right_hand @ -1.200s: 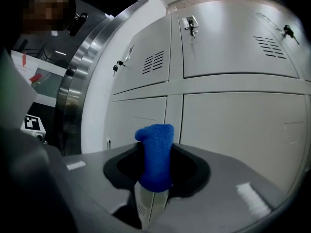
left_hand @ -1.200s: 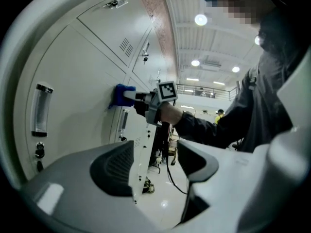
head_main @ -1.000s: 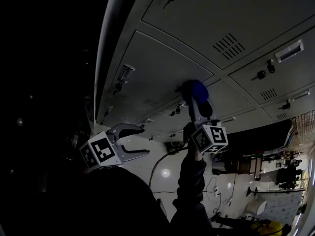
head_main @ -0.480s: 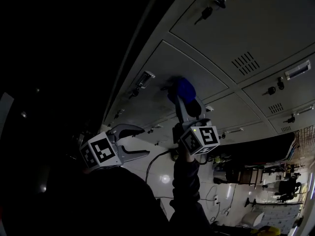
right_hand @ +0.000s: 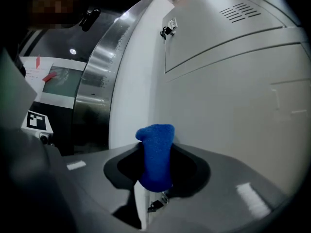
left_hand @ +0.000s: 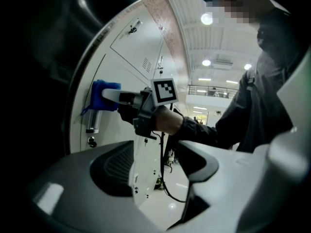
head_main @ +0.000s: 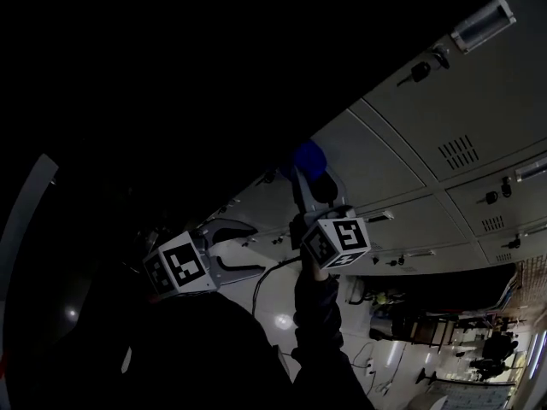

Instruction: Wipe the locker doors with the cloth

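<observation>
A bank of pale grey lockers (head_main: 402, 156) runs along the wall. Each door has vent slots (head_main: 459, 152), a key lock (head_main: 419, 71) and a small metal label holder (head_main: 483, 26). A blue cloth (head_main: 309, 157) sits pressed against one door. Below, a dark cable (head_main: 267, 282) lies across the glossy white floor (head_main: 275, 310).

cloth (right_hand: 155, 154): solid blue, mid-frame. locker doors (right_hand: 228, 81): plain pale grey. cubes on left gripper (head_main: 250, 247) and right gripper (head_main: 314, 176): black-and-white square markers. jaws dark grey.
</observation>
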